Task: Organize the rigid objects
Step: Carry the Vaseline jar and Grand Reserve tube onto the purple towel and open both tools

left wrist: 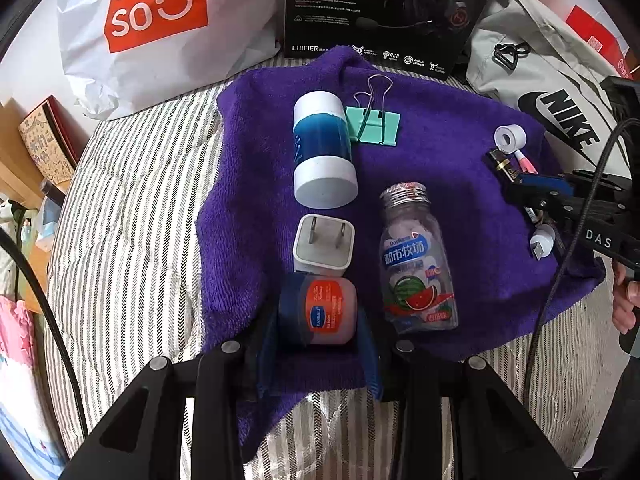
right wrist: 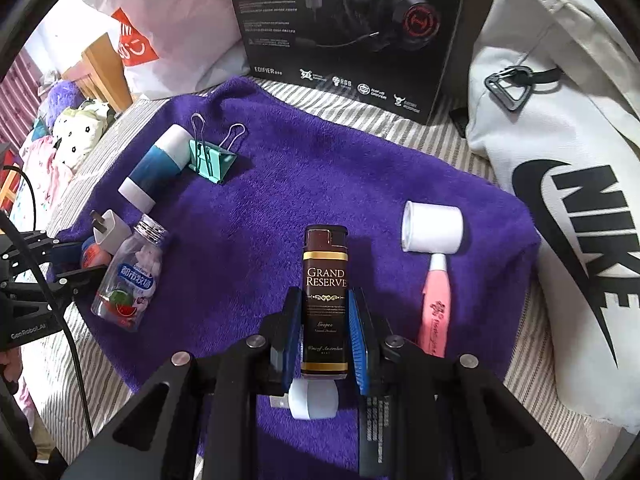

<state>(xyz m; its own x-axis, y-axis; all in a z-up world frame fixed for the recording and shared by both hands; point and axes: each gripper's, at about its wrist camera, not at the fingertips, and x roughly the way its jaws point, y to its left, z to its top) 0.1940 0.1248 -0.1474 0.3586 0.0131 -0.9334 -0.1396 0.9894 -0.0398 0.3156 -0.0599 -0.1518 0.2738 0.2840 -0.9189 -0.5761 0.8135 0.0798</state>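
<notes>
left gripper (left wrist: 320, 334): jaws pinching lip balm jar (left wrist: 329, 310), lower centre | right gripper (right wrist: 325, 334): jaws pinching lighter (right wrist: 325, 300), lower centre | purple towel (right wrist: 260, 208) underneath

Two handheld grippers of matte black plastic. Left gripper (left wrist: 320, 322): angular black linkage arms with triangular cut-outs, round silver screw heads at the pivots, blue ribbed fingers (left wrist: 370, 364). Right gripper (right wrist: 325, 334): same black frame and silver screws, blue ridged fingers (right wrist: 356, 344), a white-print label on one arm. Black cables trailing from both bodies. White lettering "DAS" and "GenRobot.AI" on the housings. Dark sleeve at the frame edge.
</notes>
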